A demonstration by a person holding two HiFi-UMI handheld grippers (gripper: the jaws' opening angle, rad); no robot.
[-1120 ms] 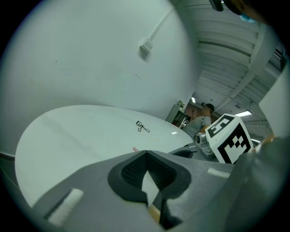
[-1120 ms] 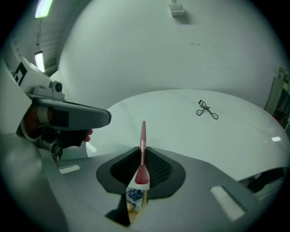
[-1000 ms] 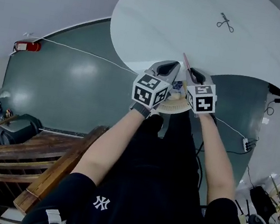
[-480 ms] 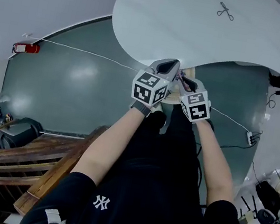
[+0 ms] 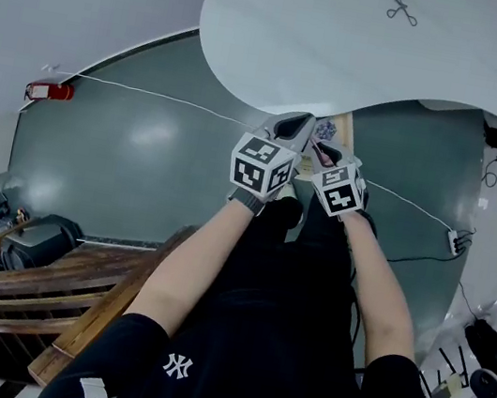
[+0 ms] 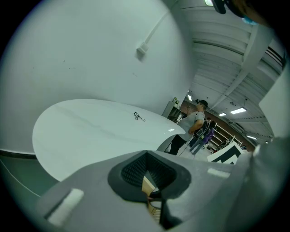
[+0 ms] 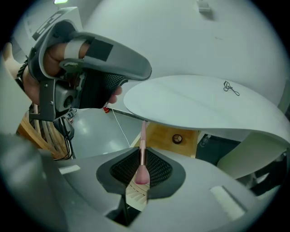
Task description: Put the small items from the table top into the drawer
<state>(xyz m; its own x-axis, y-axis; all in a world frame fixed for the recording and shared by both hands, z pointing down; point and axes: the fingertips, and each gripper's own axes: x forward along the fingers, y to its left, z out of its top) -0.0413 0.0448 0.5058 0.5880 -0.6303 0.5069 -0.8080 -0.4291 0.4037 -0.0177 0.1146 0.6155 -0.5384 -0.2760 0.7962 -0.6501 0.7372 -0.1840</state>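
My right gripper [image 7: 139, 174] is shut on a pink makeup brush [image 7: 142, 152] whose handle points ahead toward the open wooden drawer [image 7: 163, 135] under the white table [image 7: 204, 108]. In the head view both grippers hover at the table's near edge, over the drawer [image 5: 345, 126]: the left gripper [image 5: 293, 130] beside the right gripper [image 5: 326, 150]. The left gripper [image 6: 152, 183] has its jaws together with nothing between them. A small metal scissor-like tool [image 5: 403, 9] lies far back on the table top [image 5: 351, 49].
A small round object [image 7: 177, 138] and a bluish item [image 5: 325, 131] lie in the drawer. A white cable [image 5: 153, 94] runs over the green floor. Wooden furniture [image 5: 35, 275] stands at the lower left. People stand far off [image 6: 195, 124].
Both grippers have drawn back from above the table's edge and lowered over the open drawer. The brush stays in the right gripper, now tilted further down.
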